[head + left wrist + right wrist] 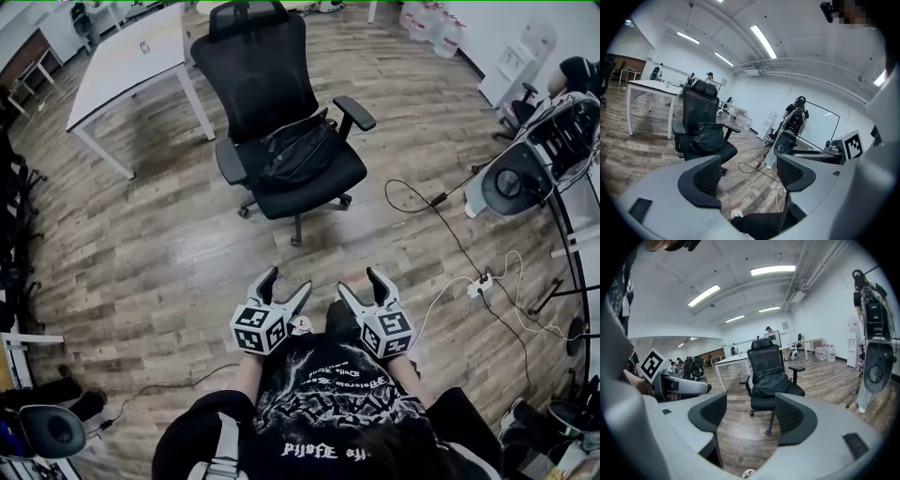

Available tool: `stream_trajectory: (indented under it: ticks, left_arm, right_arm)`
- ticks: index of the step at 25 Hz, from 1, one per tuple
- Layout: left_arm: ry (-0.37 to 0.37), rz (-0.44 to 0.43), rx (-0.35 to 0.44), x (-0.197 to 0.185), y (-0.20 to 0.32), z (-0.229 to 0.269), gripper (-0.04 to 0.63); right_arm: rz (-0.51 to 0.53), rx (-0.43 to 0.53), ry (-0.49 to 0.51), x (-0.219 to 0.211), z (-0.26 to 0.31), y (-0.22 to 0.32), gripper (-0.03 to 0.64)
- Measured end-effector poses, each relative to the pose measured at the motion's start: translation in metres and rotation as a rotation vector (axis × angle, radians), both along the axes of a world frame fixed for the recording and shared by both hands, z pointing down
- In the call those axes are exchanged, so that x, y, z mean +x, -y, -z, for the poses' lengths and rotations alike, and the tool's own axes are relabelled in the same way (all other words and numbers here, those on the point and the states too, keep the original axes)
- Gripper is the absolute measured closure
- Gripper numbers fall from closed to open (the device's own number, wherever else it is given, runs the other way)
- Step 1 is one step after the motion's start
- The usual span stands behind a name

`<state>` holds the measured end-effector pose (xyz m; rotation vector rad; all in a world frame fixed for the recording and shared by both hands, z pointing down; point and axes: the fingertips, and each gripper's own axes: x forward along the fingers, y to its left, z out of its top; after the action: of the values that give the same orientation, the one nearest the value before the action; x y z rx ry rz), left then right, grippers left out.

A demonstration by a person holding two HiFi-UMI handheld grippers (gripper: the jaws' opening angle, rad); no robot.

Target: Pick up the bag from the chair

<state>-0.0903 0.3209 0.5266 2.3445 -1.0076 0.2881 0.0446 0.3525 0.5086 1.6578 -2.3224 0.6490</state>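
Note:
A black bag [298, 150] lies on the seat of a black office chair [251, 70] at the middle of the head view, leaning on the backrest. The same bag [708, 139] shows left of centre in the left gripper view, and the bag [771, 382] is dead ahead in the right gripper view. My left gripper [287, 289] and right gripper [361, 287] are held side by side close to the person's body, well short of the chair. Both stand open with nothing between the jaws.
A white table [122, 70] stands left of the chair. Cables and a power strip [480, 285] trail over the wooden floor on the right. A white machine base [506, 183] and a stand sit at the right. Water bottles [436, 26] line the far wall.

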Motion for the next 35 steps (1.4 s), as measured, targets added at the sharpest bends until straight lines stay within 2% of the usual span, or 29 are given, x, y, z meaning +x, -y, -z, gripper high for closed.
stream_trajectory:
  ticks: [3, 4, 8, 12, 22, 31, 35]
  left_arm:
    - [0.009, 0.007, -0.005, 0.004, 0.013, -0.004, 0.216]
    - [0.012, 0.016, -0.003, 0.004, 0.019, -0.004, 0.216]
    - [0.024, 0.083, 0.018, 0.005, 0.057, 0.001, 0.216]
    - [0.04, 0.161, 0.031, 0.01, 0.106, 0.007, 0.218]
    - [0.074, 0.282, 0.05, 0.074, 0.226, 0.025, 0.216]
    - [0.048, 0.361, 0.011, 0.137, 0.284, 0.016, 0.216]
    - [0.046, 0.381, -0.002, 0.153, 0.3, 0.009, 0.216]
  right_arm:
    - [-0.081, 0.019, 0.135, 0.015, 0.007, 0.025, 0.294]
    - [-0.088, 0.033, 0.148, 0.02, 0.01, 0.036, 0.313]
    - [-0.053, 0.077, 0.138, 0.04, 0.021, 0.088, 0.313]
    - [-0.013, 0.079, 0.112, 0.064, 0.022, 0.15, 0.313]
    - [0.164, 0.047, 0.053, 0.12, 0.019, 0.285, 0.313]
    - [0.259, 0.018, 0.059, 0.174, 0.006, 0.358, 0.313]
    - [0.286, 0.011, 0.061, 0.183, 0.0, 0.377, 0.313]
